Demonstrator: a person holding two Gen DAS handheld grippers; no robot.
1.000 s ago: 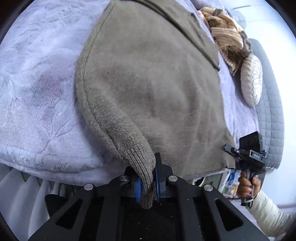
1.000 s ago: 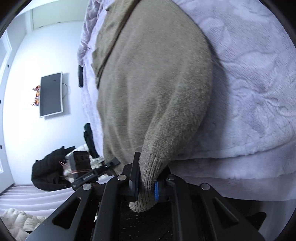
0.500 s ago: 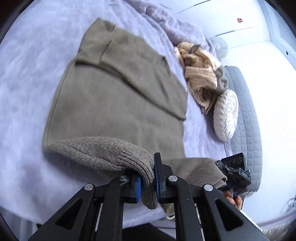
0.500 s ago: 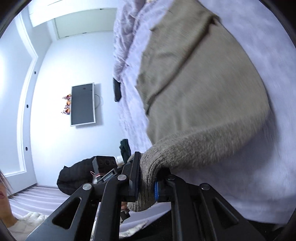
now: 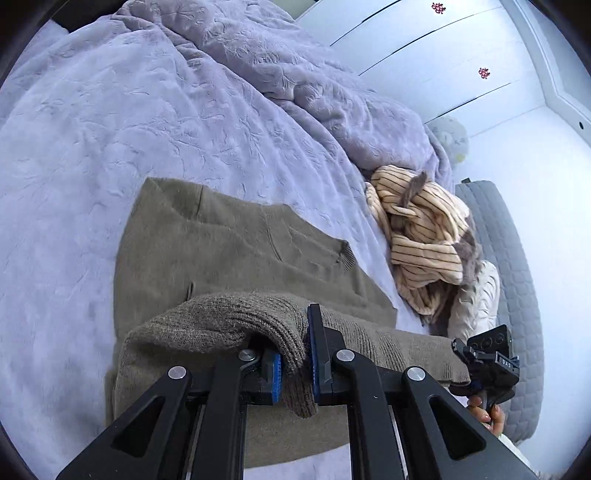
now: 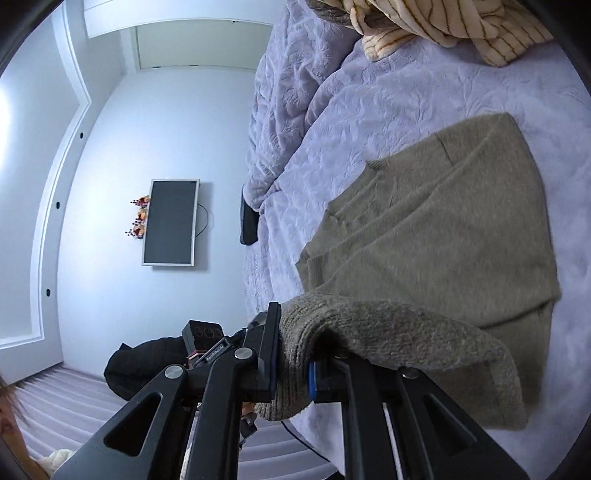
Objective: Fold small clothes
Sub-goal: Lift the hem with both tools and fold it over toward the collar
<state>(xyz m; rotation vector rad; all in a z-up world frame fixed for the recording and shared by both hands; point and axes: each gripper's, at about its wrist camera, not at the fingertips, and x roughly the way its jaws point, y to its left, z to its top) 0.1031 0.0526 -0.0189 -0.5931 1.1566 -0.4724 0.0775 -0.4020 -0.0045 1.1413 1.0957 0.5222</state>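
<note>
An olive-brown knit sweater [image 5: 236, 251] lies on a lavender bedspread [image 5: 110, 122]. My left gripper [image 5: 295, 363] is shut on the ribbed hem at one corner and holds it lifted over the sweater's body. My right gripper [image 6: 291, 363] is shut on the other hem corner; the sweater [image 6: 436, 229] spreads out beyond it on the bedspread [image 6: 399, 92]. The hem edge stretches between the two grippers, curled over the flat part. The right gripper also shows in the left wrist view [image 5: 487, 363] at the far right.
A cream striped garment [image 5: 424, 236] lies bunched at the right of the bed, also in the right wrist view [image 6: 443, 26]. A white cushion [image 5: 476, 295] and grey quilted headboard [image 5: 517, 280] lie beyond. A wall television [image 6: 170, 227] and dark heap [image 6: 147, 363] are off the bed.
Both grippers have carried the hem up and forward over the sweater, from hanging off the bed's edge to folding over the body. Both stay shut on it.
</note>
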